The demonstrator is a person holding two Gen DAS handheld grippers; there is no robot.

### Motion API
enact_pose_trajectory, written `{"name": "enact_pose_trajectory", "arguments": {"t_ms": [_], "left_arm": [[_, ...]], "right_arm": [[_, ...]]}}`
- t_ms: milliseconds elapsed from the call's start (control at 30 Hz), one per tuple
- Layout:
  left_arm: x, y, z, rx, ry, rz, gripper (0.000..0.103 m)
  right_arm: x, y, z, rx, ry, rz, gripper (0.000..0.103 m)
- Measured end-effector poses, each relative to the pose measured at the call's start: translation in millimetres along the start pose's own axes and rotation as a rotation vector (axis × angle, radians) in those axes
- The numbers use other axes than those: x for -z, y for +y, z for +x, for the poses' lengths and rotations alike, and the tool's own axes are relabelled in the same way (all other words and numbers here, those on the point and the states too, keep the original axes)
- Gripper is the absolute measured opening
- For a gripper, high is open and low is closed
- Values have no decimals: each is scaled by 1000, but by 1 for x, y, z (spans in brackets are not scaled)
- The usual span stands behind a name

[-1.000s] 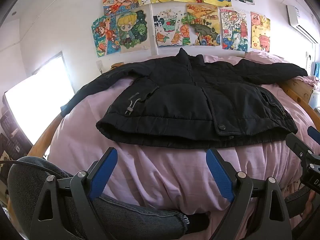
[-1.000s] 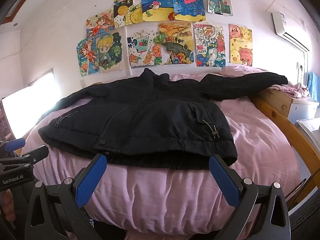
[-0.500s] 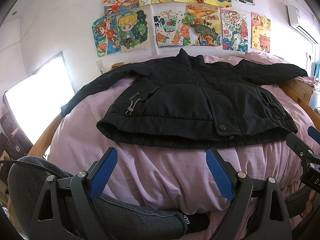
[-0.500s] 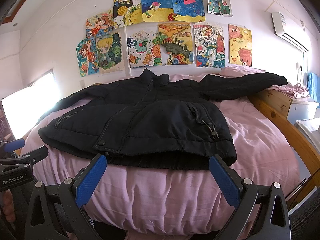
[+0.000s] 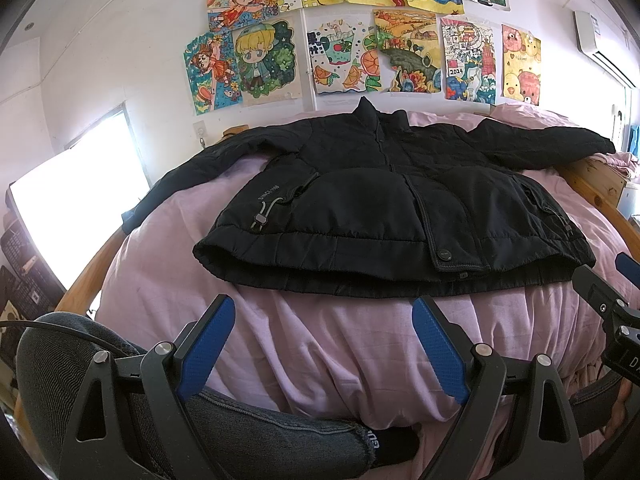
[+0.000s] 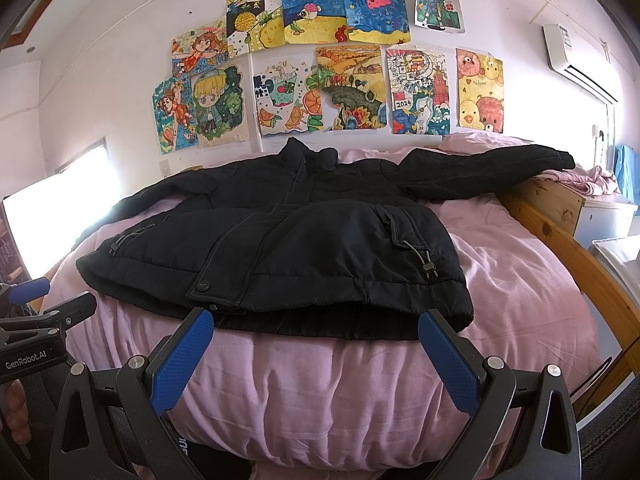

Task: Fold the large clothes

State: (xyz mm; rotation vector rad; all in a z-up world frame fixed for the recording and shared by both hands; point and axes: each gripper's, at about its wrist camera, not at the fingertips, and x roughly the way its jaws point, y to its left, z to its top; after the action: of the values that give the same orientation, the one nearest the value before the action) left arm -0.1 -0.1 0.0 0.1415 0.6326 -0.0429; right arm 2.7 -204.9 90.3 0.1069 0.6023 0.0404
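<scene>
A black padded jacket [image 5: 380,208] [image 6: 288,248] lies flat and face up on a bed with a pink cover [image 5: 320,340] [image 6: 320,380], collar toward the wall and both sleeves spread out sideways. My left gripper [image 5: 324,312] hangs open over the bare pink cover, just short of the jacket's hem, with nothing between its blue pads. The right gripper [image 6: 316,320] is open too, its fingertips level with the hem's near edge and empty. Each gripper shows at the other view's edge: the right gripper [image 5: 608,308], the left gripper [image 6: 48,312].
Several colourful drawings [image 6: 332,72] cover the wall behind the bed. A wooden bed frame [image 6: 580,256] runs along the right, with a white cabinet [image 6: 608,216] beyond it. A bright window [image 5: 68,208] is at the left. A person's jeans-clad knee [image 5: 60,360] sits below the left gripper.
</scene>
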Motion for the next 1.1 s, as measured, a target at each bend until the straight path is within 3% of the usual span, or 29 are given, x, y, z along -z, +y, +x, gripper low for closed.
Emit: {"name": "enact_pose_trajectory", "arguments": {"t_ms": [1100], "left_arm": [[0,0,0,0,-1,0,87]], "right_arm": [[-3,-1,-1,-1,-2,1,103]]}}
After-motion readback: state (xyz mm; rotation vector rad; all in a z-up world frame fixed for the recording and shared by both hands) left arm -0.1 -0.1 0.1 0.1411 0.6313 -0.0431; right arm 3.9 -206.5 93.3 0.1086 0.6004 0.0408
